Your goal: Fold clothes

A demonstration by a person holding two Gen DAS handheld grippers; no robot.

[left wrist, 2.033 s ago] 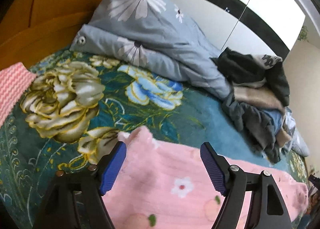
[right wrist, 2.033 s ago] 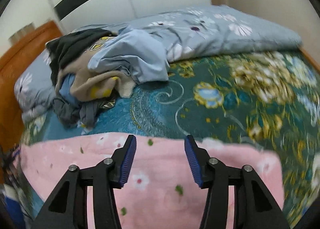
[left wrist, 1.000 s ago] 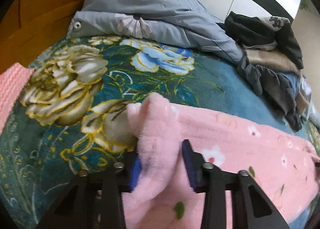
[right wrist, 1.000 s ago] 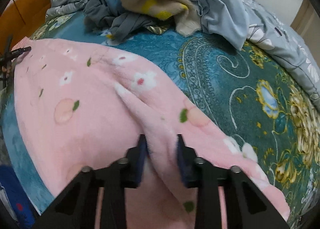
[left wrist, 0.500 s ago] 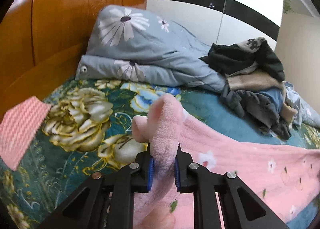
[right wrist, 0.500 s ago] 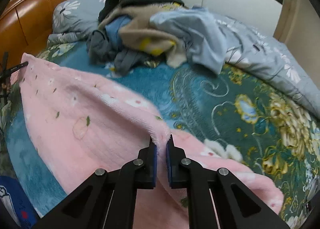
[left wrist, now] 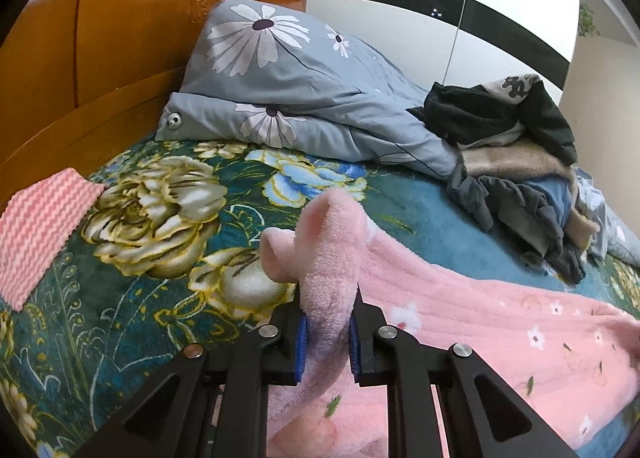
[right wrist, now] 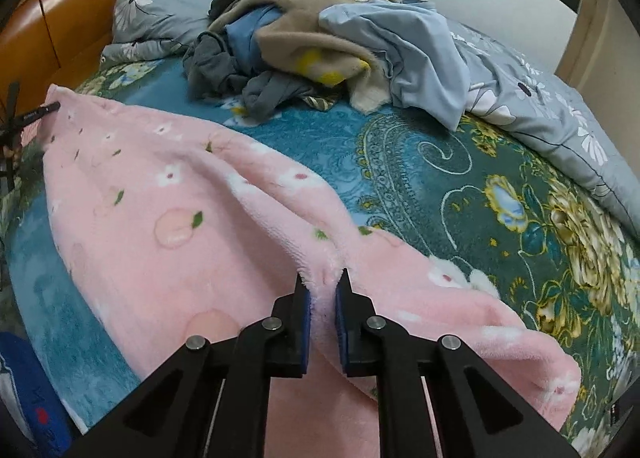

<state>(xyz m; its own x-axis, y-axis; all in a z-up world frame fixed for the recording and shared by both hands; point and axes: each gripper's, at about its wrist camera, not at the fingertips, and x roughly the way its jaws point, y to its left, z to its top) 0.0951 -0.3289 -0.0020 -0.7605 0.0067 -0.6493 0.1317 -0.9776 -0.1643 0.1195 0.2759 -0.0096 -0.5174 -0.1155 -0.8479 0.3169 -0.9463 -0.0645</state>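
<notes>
A pink fleece garment [left wrist: 500, 322] with small flowers and fruit prints lies stretched across the floral bedspread [left wrist: 168, 213]. My left gripper [left wrist: 326, 334] is shut on one bunched corner, which sticks up above the blue pads. In the right wrist view the same pink garment [right wrist: 160, 193] runs from far left to the front. My right gripper [right wrist: 322, 298] pinches a raised ridge of it between its pads, and its jaws are opening slightly. The fabric is lifted off the bed at both grips.
A heap of dark, tan and blue clothes [right wrist: 304, 29] sits at the back of the bed, beside a grey daisy-print duvet [left wrist: 280, 77]. A wooden headboard [left wrist: 120, 37] rises on the left. A pink striped cloth [left wrist: 40, 225] lies at the bed's left edge.
Both grippers went from open above the flat garment to shut on pinched folds. Both have since risen, pulling the pink fabric up off the bed.
</notes>
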